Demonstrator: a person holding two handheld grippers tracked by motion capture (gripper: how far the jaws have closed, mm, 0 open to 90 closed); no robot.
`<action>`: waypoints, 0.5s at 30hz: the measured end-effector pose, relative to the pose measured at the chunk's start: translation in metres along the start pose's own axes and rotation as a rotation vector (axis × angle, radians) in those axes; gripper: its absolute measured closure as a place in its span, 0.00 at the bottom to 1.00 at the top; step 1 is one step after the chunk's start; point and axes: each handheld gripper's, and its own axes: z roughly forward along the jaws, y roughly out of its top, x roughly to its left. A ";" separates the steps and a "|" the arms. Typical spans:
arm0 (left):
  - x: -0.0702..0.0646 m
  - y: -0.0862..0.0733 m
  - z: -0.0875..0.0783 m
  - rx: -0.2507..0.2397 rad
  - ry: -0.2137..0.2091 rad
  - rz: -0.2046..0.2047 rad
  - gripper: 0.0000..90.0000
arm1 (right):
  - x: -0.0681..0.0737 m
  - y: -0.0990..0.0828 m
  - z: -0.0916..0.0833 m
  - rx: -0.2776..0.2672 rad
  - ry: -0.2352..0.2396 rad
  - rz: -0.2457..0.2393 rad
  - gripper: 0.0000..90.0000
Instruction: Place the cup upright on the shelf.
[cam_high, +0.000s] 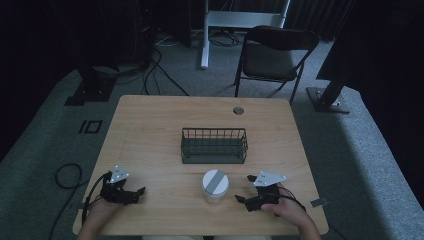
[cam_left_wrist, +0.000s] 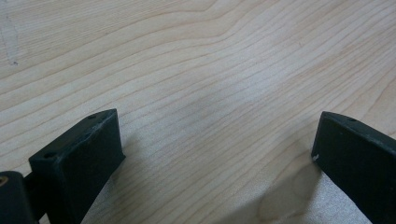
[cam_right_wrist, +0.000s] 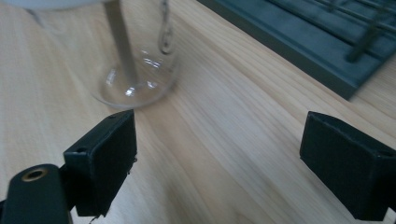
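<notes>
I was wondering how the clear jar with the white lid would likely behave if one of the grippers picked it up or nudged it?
The jar looks like clear glass or hard plastic, so probably stiff, smooth and somewhat slippery between the jaws. It appears empty, so likely light. Standing upright on the table, it might slide or tip if pushed near its lid; on its side, it would probably roll.

No readable text, label, brand or number appeared anywhere. The jar (cam_high: 215, 186) carried only a plain grey stripe across its white lid, and the wire basket (cam_high: 214, 145) bore no marking.
</notes>
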 end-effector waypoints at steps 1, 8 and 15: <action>0.000 0.000 0.000 0.000 0.000 0.000 0.02 | 0.002 0.001 0.001 -0.004 0.004 -0.004 0.12; 0.000 0.000 0.000 0.000 0.000 0.000 0.02 | 0.015 0.005 0.011 0.000 0.043 -0.042 0.12; 0.000 0.000 0.000 0.000 0.000 0.000 0.02 | 0.026 0.013 0.016 -0.031 0.082 -0.061 0.12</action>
